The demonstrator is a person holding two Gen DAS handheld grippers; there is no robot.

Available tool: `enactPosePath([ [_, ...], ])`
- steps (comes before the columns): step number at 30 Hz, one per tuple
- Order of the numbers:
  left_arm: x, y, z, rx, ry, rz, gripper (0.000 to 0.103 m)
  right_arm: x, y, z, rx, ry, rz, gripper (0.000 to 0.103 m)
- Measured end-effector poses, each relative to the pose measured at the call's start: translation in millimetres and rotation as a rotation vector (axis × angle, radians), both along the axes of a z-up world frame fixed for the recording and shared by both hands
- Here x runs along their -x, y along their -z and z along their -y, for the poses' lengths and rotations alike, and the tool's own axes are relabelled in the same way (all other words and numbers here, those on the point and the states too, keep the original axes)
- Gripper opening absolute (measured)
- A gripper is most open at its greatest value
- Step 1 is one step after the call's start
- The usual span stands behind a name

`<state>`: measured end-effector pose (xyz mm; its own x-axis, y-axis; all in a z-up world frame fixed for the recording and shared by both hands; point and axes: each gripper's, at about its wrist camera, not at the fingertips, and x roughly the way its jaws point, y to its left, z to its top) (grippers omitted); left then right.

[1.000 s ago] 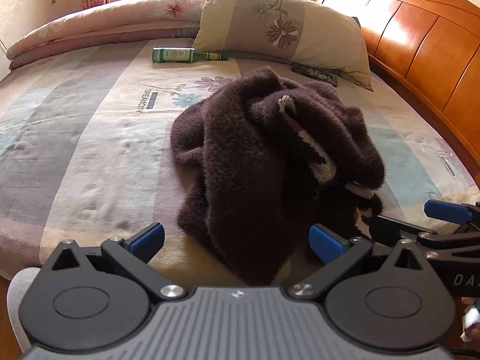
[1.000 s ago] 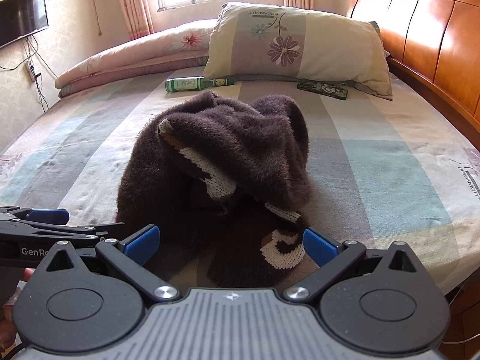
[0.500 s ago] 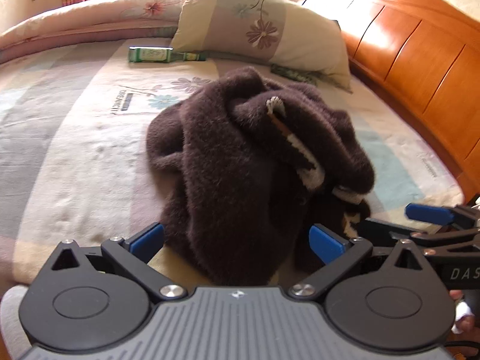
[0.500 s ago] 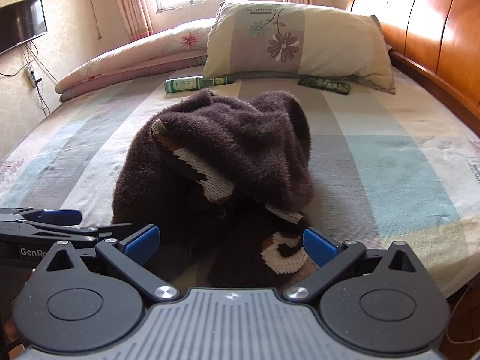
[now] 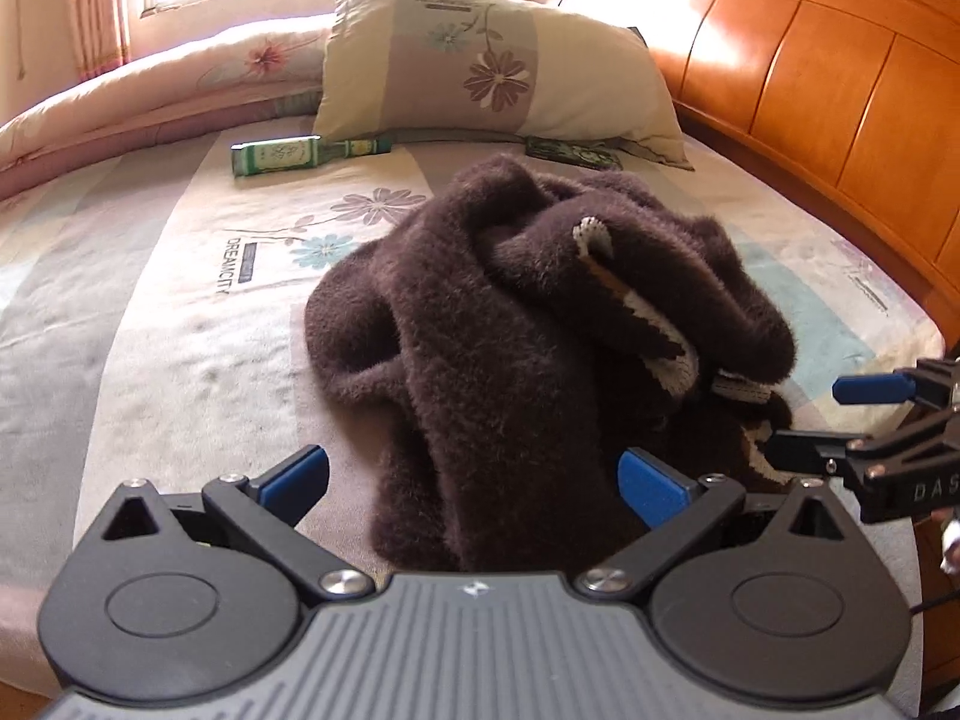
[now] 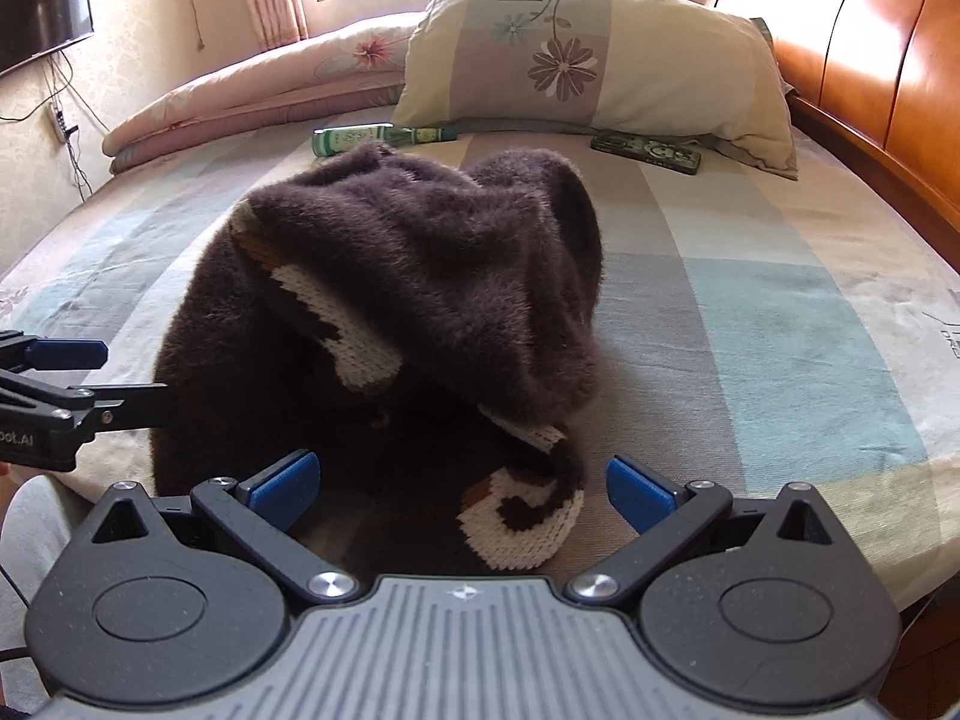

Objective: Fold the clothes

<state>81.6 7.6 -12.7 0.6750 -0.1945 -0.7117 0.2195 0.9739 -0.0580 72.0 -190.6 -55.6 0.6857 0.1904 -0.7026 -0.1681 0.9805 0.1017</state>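
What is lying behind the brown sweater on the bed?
Behind the brown sweater lie a green bottle on its side, a dark flat object and a flowered pillow. The bedsheet directly behind and under the heap is hidden.

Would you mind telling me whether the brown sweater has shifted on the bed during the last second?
No. The brown sweater lies in the same heap, equally short of the green bottle.

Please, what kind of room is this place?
Most likely a home bedroom. A crumpled brown sweater lies on a bed with a wooden headboard, a flowered pillow and a rolled quilt; a wall television hangs nearby.
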Motion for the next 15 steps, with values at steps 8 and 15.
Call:
enactPosePath([
  [8, -17.0, 2.0, 15.0, -0.040, 0.026, -0.053, 0.102, -20.8, 3.3, 7.2, 0.079, 0.005, -0.007, 0.103],
  [15, -33.1, 8.0, 24.0, -0.090, 0.039, -0.077, 0.102, -45.0, 17.5, 8.6, 0.155, -0.021, -0.030, 0.103],
])
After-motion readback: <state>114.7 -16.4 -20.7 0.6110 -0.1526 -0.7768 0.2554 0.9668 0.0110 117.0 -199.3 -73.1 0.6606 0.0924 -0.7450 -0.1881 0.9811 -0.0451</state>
